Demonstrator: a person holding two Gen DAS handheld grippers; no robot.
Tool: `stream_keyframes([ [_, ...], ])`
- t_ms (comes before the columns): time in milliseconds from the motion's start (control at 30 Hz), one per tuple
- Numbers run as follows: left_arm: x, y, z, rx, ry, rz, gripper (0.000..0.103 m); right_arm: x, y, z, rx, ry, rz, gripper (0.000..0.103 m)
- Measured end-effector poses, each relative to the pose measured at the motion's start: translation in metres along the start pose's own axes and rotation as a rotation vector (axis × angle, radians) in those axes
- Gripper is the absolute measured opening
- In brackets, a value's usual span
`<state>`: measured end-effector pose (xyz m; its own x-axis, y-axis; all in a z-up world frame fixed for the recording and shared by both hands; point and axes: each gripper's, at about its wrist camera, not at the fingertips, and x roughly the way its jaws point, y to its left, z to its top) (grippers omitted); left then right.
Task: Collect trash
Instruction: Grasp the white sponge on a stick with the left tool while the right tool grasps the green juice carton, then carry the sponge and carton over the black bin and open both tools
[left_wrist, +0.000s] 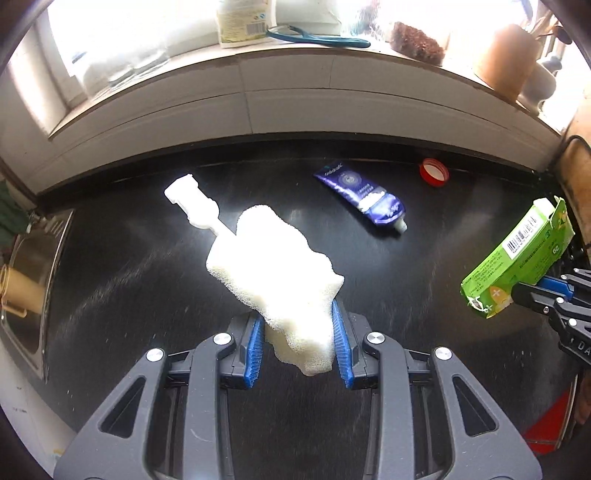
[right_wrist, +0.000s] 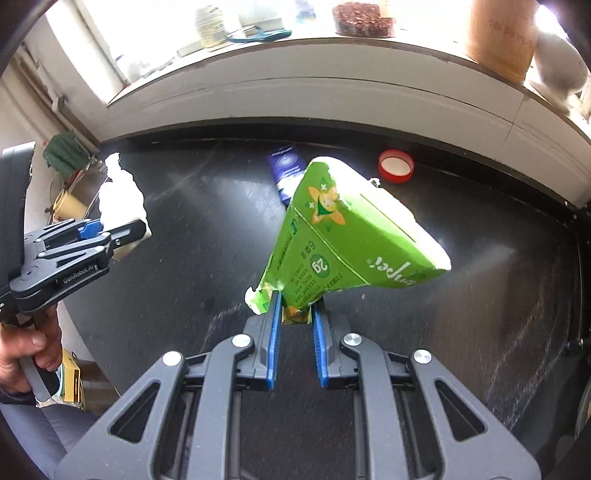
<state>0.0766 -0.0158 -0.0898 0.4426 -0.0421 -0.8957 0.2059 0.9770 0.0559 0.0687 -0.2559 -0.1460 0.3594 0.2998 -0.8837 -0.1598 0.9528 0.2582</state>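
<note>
My left gripper (left_wrist: 297, 325) is shut on a white foam piece (left_wrist: 273, 269), which hangs above the black counter (left_wrist: 147, 280). The same gripper (right_wrist: 125, 230) shows at the left of the right wrist view with the foam (right_wrist: 122, 199) in it. My right gripper (right_wrist: 295, 314) is shut on the torn end of a crushed green carton (right_wrist: 343, 236), also lifted off the counter; that carton (left_wrist: 517, 254) appears at the right edge of the left wrist view. A blue tube (left_wrist: 365, 197) and a red bottle cap (left_wrist: 435, 171) lie on the counter near the back wall.
A steel sink (left_wrist: 33, 280) with a beige cup sits at the counter's left end. The windowsill (left_wrist: 295, 48) above the back wall carries a jar, a teal tool, a brown block and a terracotta pot (left_wrist: 506, 59). A person's hand (right_wrist: 29, 350) grips the left handle.
</note>
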Motion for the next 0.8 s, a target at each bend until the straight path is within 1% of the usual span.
stream_keyframes([
  [67, -0.009, 0.002, -0.012, -0.007, -0.003, 0.0, 0.032, -0.004, 0.006, -0.005, -0.008, -0.002, -0.001, 0.017],
  [167, -0.014, 0.003, -0.025, -0.022, -0.009, 0.002, 0.032, -0.006, 0.015, -0.024, -0.032, -0.013, -0.007, 0.017],
  [233, -0.016, 0.005, -0.035, -0.032, -0.011, 0.002, 0.032, -0.006, 0.023, -0.029, -0.04, -0.014, -0.001, 0.017],
  [400, -0.023, 0.016, -0.058, -0.06, -0.008, 0.018, 0.032, -0.008, 0.039, -0.028, -0.065, -0.02, 0.008, 0.017],
  [567, -0.031, 0.029, -0.073, -0.089, -0.007, 0.034, 0.032, -0.012, 0.053, -0.027, -0.098, -0.029, 0.031, 0.017],
  [667, -0.038, 0.042, -0.084, -0.116, -0.013, 0.05, 0.032, -0.01, 0.076, -0.024, -0.133, -0.029, 0.056, 0.017],
  [800, -0.052, 0.067, -0.102, -0.167, -0.021, 0.084, 0.032, -0.002, 0.118, -0.016, -0.208, -0.02, 0.104, 0.017],
])
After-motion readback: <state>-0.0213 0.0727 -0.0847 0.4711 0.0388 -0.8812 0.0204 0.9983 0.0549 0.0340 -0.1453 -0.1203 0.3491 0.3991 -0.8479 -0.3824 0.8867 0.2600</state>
